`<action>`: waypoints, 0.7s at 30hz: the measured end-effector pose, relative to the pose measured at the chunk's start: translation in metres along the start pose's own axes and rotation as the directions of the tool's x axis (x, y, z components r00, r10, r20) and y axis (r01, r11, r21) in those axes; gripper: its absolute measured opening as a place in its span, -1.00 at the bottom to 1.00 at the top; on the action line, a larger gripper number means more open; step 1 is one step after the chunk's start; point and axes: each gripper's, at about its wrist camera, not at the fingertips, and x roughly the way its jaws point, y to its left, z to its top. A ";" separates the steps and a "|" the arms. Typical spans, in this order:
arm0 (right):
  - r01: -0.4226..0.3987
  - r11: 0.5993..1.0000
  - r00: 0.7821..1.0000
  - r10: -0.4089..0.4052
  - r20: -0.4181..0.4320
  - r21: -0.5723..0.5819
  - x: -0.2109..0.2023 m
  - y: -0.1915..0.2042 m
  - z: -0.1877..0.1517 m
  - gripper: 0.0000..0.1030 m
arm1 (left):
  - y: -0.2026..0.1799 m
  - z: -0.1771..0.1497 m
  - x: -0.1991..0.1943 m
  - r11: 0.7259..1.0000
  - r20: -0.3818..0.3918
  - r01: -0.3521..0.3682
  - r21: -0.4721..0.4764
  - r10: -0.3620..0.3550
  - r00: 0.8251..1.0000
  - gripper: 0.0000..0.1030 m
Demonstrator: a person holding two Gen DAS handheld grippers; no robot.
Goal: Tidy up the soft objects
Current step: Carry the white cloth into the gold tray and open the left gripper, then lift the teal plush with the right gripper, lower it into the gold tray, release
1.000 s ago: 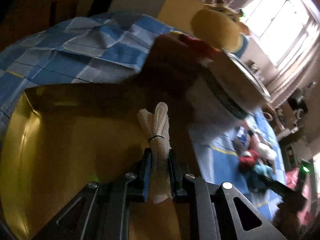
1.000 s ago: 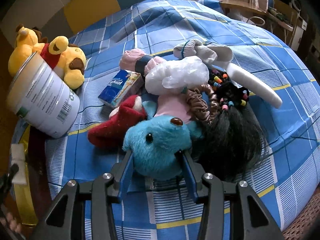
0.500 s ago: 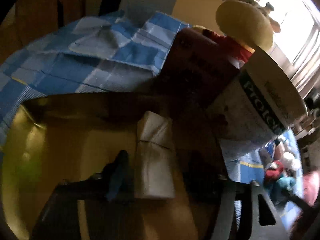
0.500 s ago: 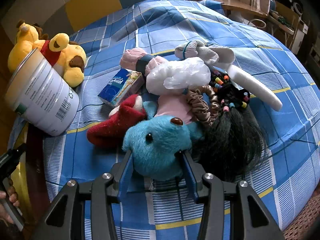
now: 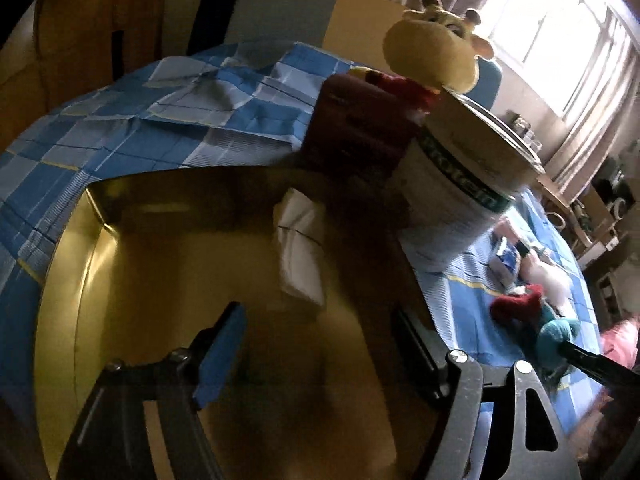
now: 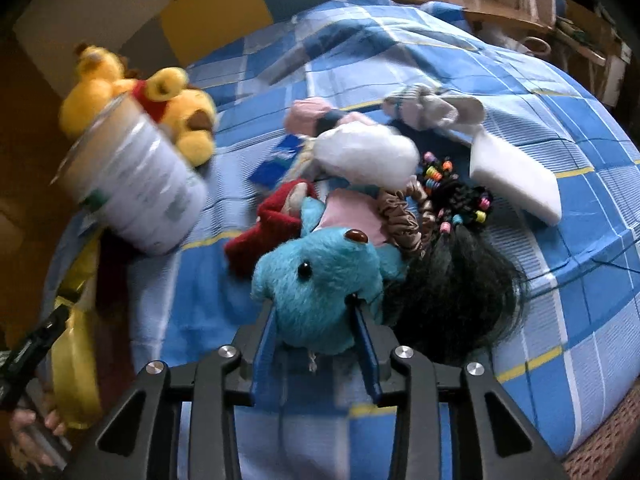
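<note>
On a bed (image 6: 460,92) covered in blue check, two hand-held grippers work a heap of soft things. The left gripper (image 5: 316,344) hangs over a gold tin (image 5: 132,280), its jaws spread and opening, nothing between them. A white cloth roll (image 5: 298,252), tied with a thin band, lies inside the tin just ahead of the fingertips, apart from both pads.

The right gripper (image 6: 316,344) has its jaws closing around a blue plush (image 6: 320,280); the blue pads sit against the toy's lower sides, pinching it. The plush lies at the near edge of the heap, touching a red plush piece (image 6: 272,232) on one side and a black wig (image 6: 452,288) with coloured beads on the other. Behind it lie a pink cloth (image 6: 348,220), a brown scrunchie (image 6: 404,220), a white plastic bag (image 6: 364,152), a grey sock (image 6: 432,110) and a white pad (image 6: 516,176).

A white can (image 6: 140,184) leans at the bed's edge beside the tin, with a yellow bear (image 6: 176,100) just behind it. A small blue packet (image 6: 276,164) lies between the can and the heap. In the right wrist view a hand (image 6: 32,428) grips the left gripper's handle at the lower left corner. Both views are blurred in places.
</note>
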 end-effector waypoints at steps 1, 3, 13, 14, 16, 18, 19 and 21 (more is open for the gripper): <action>-0.015 1.000 1.000 0.015 0.004 -0.009 -0.006 0.003 -0.003 -0.40 | -0.001 -0.002 -0.003 1.000 0.002 0.004 0.003 -0.004 1.000 0.47; -0.041 0.999 0.999 0.041 0.012 -0.026 -0.020 0.007 -0.010 -0.41 | -0.006 -0.005 -0.008 1.000 0.007 0.021 0.011 -0.021 1.000 0.47; -0.269 0.963 0.959 0.264 0.099 0.033 -0.064 0.001 -0.019 -0.63 | -0.023 -0.014 -0.020 0.997 0.012 0.064 0.052 -0.065 0.998 0.47; -0.310 0.948 0.946 0.302 0.116 0.067 -0.063 -0.003 -0.017 -0.80 | -0.024 -0.014 -0.021 0.997 0.014 0.064 0.052 -0.064 0.998 0.47; -0.276 0.959 0.957 0.269 0.111 0.059 -0.059 -0.001 -0.013 -0.90 | -0.024 -0.015 -0.023 0.997 0.020 0.063 0.053 -0.064 0.998 0.47; -0.192 0.981 0.981 0.192 0.040 0.006 -0.043 0.011 -0.017 -0.89 | -0.023 -0.016 -0.023 0.997 0.019 0.060 0.052 -0.061 0.998 0.47; -0.194 0.981 0.981 0.194 0.003 -0.009 -0.035 0.013 -0.020 -0.84 | -0.022 -0.016 -0.023 0.997 0.019 0.058 0.049 -0.059 0.998 0.47; -0.198 0.980 0.979 0.196 -0.062 -0.030 -0.018 0.020 -0.028 -0.45 | -0.020 -0.017 -0.024 0.997 0.017 0.059 0.046 -0.059 0.998 0.47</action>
